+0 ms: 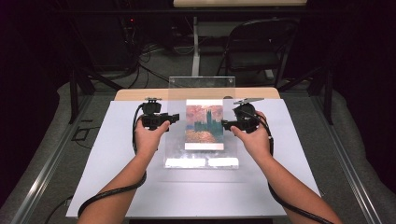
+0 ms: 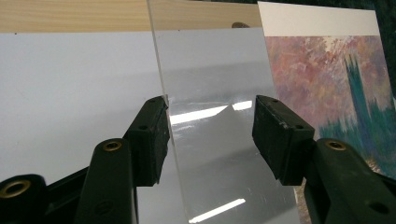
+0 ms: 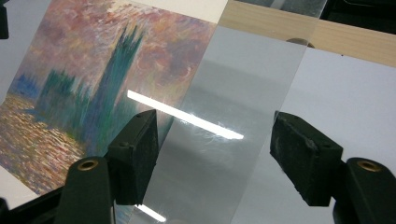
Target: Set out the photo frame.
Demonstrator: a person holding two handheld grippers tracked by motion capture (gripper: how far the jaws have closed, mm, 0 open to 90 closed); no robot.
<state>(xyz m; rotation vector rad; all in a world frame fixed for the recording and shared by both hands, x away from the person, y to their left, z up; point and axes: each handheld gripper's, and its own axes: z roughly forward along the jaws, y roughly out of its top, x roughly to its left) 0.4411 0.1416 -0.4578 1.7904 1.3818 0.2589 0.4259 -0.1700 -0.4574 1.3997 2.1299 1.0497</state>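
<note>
A clear acrylic sheet (image 1: 173,145) lies on the white board (image 1: 116,177), and a glare streak runs across a painting print (image 1: 204,126) of a dark tower against a pink sky, so the print seems to lie under it. My left gripper (image 1: 175,119) is at the sheet's left edge. In the left gripper view its jaws (image 2: 210,126) stand apart over the bare strip of sheet (image 2: 215,93) beside the print (image 2: 327,79), the left jaw at the sheet's edge. My right gripper (image 1: 226,125) mirrors it at the right edge, open (image 3: 215,149) across the sheet's strip (image 3: 243,93) next to the print (image 3: 93,70).
A second clear panel (image 1: 201,82) stands upright at the far edge of the wooden table (image 1: 140,94). Beyond it are a folding chair (image 1: 257,46) and cables on the floor. The white board (image 3: 345,102) reaches wide on both sides of the sheet.
</note>
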